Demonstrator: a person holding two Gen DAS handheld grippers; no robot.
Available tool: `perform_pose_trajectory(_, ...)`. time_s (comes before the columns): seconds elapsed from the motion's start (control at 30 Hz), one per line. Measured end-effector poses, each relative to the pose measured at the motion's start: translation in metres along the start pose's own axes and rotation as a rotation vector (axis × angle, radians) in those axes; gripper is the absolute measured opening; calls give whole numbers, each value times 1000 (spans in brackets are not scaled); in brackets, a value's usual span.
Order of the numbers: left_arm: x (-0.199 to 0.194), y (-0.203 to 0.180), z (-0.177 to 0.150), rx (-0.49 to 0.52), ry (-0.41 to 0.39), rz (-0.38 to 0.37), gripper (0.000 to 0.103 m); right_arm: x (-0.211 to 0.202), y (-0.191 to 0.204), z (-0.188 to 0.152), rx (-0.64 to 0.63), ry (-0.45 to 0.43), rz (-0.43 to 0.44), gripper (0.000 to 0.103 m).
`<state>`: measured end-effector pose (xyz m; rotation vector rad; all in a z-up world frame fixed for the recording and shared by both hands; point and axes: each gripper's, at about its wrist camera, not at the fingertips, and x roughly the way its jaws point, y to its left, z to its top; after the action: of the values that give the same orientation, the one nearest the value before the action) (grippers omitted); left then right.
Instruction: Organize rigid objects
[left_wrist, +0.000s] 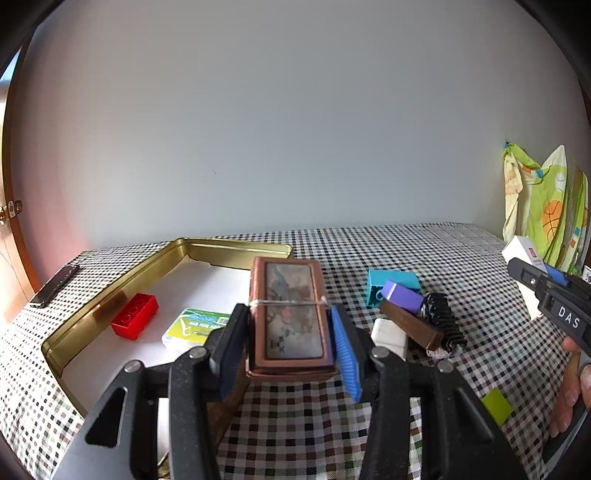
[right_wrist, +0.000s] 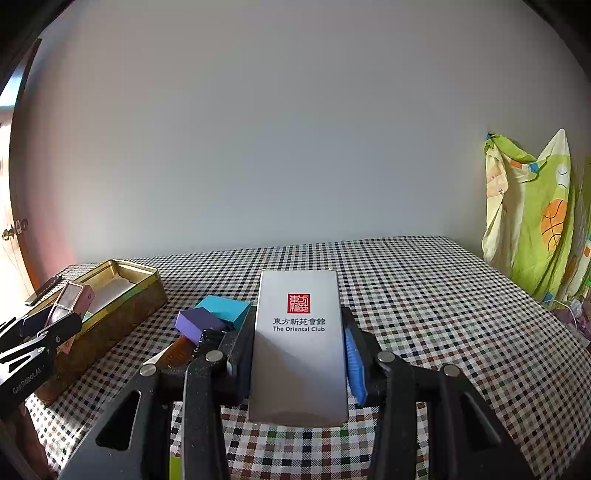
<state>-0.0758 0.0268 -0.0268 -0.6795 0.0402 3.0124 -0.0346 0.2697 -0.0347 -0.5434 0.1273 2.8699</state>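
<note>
Holding one box in each claw above the checked table (right_wrist: 424, 295), beside the gold tin (left_wrist: 110, 295).

The left claw (left_wrist: 291, 343) was clamped on a brown picture-lidded box (left_wrist: 290, 314), its long axis running straight out along the fingers; the tin lay just to that claw's left, already holding a red brick (left_wrist: 135, 315) and a green-and-white packet (left_wrist: 192, 325). The right claw (right_wrist: 299, 354) gripped a grey "Oriental Club" box (right_wrist: 299, 332) the same lengthwise way, with the tin (right_wrist: 122, 295) well off to its left, so the left hand stood nearer. A teal block (left_wrist: 391, 284), purple block (left_wrist: 402, 295), brown bar (left_wrist: 410, 325) and black comb-like piece (left_wrist: 443, 325) waited in a heap on the cloth. Whether either box touched the table was hidden by the claws; the tin's near corner was cut off.
</note>
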Motion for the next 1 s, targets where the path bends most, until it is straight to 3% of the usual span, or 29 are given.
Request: perform_pose_trajectory(1.0, -18, 10, -3, -40, -88, 51, 45, -19, 20, 0, -43, -121, 38, 44)
